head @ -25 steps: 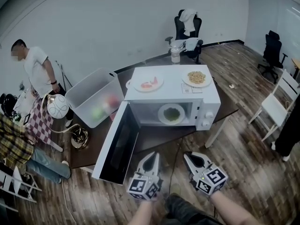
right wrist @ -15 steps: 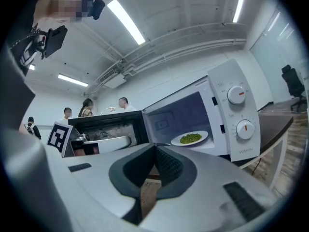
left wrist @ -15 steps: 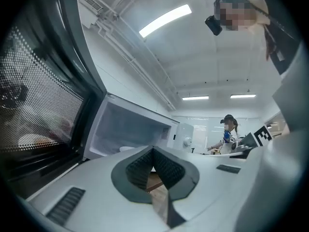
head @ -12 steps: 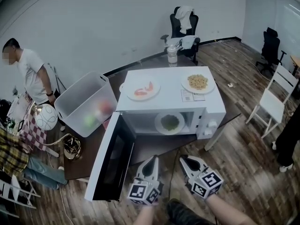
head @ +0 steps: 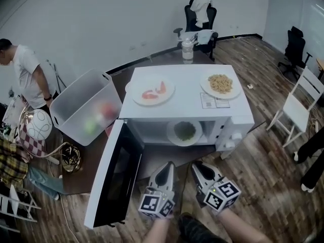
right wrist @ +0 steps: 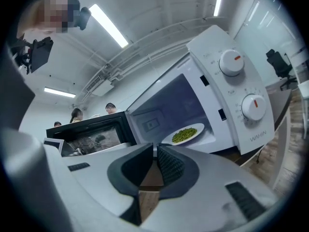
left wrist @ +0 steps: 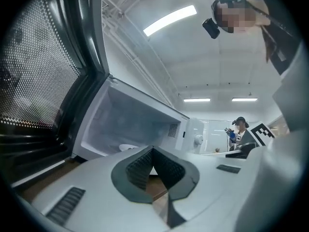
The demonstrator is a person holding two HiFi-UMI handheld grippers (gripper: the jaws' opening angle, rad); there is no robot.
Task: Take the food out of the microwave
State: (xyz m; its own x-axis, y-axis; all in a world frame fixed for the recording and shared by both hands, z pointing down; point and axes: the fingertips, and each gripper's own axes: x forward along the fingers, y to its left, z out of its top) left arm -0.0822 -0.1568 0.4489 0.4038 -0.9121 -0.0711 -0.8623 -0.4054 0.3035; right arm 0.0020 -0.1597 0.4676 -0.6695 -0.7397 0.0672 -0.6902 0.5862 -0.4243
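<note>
Left gripper [head: 170, 165] level, jaws together, empty. Right gripper [head: 196, 164] beside it, level, jaws just opening, nothing between. Plate of greens [head: 185, 131] ahead inside microwave [head: 187, 92].

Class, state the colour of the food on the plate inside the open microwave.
Green food on a white plate; clearest in the right gripper view.

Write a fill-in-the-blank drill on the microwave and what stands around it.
1. The microwave has its door swung ____.
2. The plate inside it holds ____ food.
3. The plate of red food and the plate of yellowish food rest on ____ of the microwave.
4. In the head view, the clear bin stands to the ____ of the microwave.

Missing words: open; green; top; left
</note>
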